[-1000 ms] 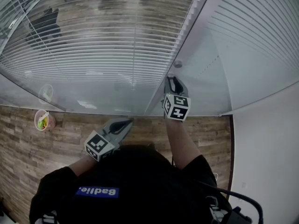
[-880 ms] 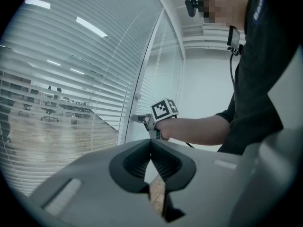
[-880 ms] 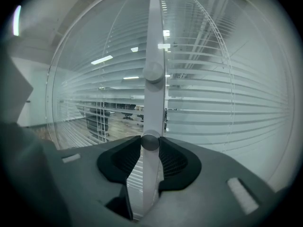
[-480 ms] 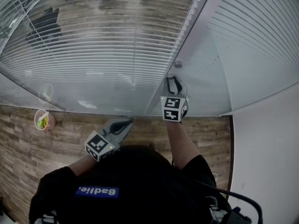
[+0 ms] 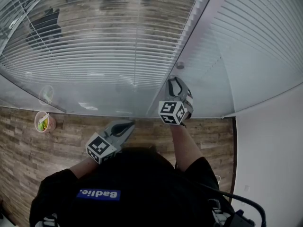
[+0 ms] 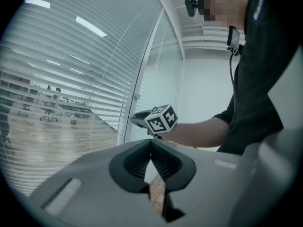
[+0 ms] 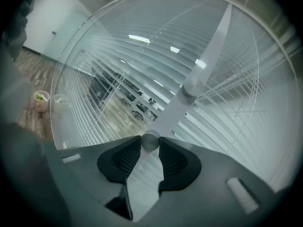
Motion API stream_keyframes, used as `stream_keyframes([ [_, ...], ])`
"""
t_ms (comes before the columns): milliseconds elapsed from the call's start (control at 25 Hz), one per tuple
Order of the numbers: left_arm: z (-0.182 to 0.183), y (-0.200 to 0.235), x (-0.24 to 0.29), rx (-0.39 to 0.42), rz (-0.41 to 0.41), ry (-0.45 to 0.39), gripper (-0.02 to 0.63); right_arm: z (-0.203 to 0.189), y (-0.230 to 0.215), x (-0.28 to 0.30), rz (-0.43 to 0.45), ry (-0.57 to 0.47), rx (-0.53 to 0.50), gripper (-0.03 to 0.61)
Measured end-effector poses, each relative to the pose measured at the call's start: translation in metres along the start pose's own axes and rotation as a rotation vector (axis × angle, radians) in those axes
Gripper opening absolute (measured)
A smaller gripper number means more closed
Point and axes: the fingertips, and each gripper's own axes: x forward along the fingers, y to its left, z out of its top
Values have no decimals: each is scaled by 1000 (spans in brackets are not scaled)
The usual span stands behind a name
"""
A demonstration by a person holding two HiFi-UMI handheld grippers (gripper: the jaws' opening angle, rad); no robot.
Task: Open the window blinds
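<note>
Starting at the far left, a small cup (image 5: 45,122) stands on the wooden floor (image 5: 23,150) against the foot of the glass wall, and plays no part in the job. Next comes the left gripper (image 5: 129,124), held low and short of the glass; its own view shows the jaws pressed together at the tips with nothing between them, so it is idle. Above it stretches the left blind (image 5: 94,46), whose slats are tilted enough that the office floor and chairs beyond show through the gaps. To the right of that pane runs the pale frame post (image 5: 189,37), and on it the right gripper (image 5: 176,80) reaches in. The right gripper view shows its jaws clenched around a small round knob (image 7: 150,141) that sticks out of the post, with both pads against the knob's sides; a second round fitting (image 7: 189,90) sits further up the same post, untouched. Beyond the post hangs the right blind (image 5: 255,37), which reads as a nearly solid white sheet, its slats apparently lying flat. As a judgement, the task is partway: the control is already gripped, the left pane looks partly open, and the right pane looks shut. Which blind this knob drives cannot be told from here. What appears to remain is twisting the knob until the slats stand edge-on, then letting go.
</note>
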Motion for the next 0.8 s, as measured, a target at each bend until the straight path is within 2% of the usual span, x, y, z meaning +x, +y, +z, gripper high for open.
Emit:
stream_keyframes([
  [320, -1, 1, 1, -4, 2, 1, 0, 0, 2, 0, -36, -1, -212, 124],
  [520, -1, 1, 1, -3, 0, 2, 0, 0, 4, -1, -57, -6, -383, 123],
  [800, -1, 1, 4, -2, -4, 4, 0, -2, 6, 0, -76, -15, -507, 123],
])
